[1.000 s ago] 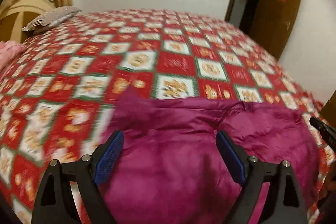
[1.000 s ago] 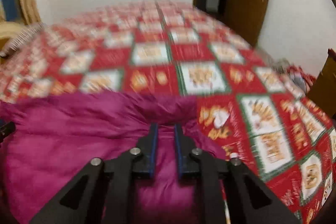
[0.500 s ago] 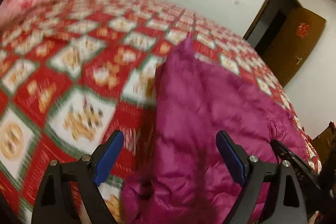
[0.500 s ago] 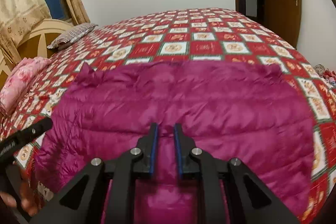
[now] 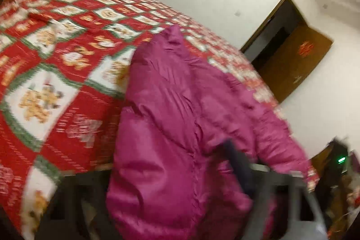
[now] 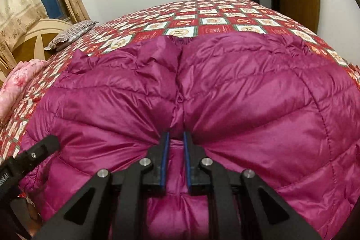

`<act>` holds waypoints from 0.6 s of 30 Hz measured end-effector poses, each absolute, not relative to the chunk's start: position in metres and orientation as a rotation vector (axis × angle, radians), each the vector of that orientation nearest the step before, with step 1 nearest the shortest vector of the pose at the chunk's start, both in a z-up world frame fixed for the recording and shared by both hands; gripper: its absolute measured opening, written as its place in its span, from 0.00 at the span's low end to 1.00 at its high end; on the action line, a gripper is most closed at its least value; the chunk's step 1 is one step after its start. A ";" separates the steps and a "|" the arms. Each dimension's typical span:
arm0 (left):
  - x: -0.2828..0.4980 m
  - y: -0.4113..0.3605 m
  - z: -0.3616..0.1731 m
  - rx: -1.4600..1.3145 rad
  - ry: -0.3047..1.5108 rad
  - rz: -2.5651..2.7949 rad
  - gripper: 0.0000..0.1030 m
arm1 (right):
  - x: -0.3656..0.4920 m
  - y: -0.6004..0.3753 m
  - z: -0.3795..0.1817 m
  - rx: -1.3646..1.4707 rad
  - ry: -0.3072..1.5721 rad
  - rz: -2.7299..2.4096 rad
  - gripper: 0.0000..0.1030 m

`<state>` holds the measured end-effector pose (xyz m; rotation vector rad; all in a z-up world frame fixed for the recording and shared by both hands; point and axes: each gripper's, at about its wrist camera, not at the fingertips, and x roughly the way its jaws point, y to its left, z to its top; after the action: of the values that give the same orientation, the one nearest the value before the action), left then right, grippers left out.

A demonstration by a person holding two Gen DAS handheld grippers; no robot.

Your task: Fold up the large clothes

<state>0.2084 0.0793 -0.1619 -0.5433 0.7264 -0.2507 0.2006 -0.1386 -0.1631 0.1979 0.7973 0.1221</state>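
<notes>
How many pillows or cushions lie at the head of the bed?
2: a striped grey pillow near the headboard, and a pink floral cushion at the bed's left edge. Others may be hidden beyond the view.

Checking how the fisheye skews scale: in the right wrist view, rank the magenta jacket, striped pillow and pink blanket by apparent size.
1. magenta jacket, filling most of the frame, though nearest the camera.
2. pink blanket, cut by the edge.
3. striped pillow, farthest; the last two look close, so unsure.

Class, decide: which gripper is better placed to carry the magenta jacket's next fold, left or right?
Right. The right gripper has its jaws pinched on the puffer jacket near its centre seam. The left gripper is motion-blurred; its grip cannot be judged.
</notes>
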 end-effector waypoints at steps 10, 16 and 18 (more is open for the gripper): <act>0.200 0.072 -0.105 -0.529 0.627 -0.428 0.15 | 0.201 -0.146 -0.163 0.322 0.839 0.136 0.13; 0.167 0.070 -0.053 -0.327 0.556 -0.516 0.15 | 0.190 -0.101 -0.158 0.399 0.882 0.249 0.16; 0.157 0.073 -0.043 -0.267 0.541 -0.511 0.15 | 0.187 -0.080 -0.159 0.487 0.899 0.351 0.16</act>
<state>0.1565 0.0726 -0.0430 -0.2671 0.5409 -0.5112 0.1870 -0.0805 -0.1592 0.4874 0.8991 0.3506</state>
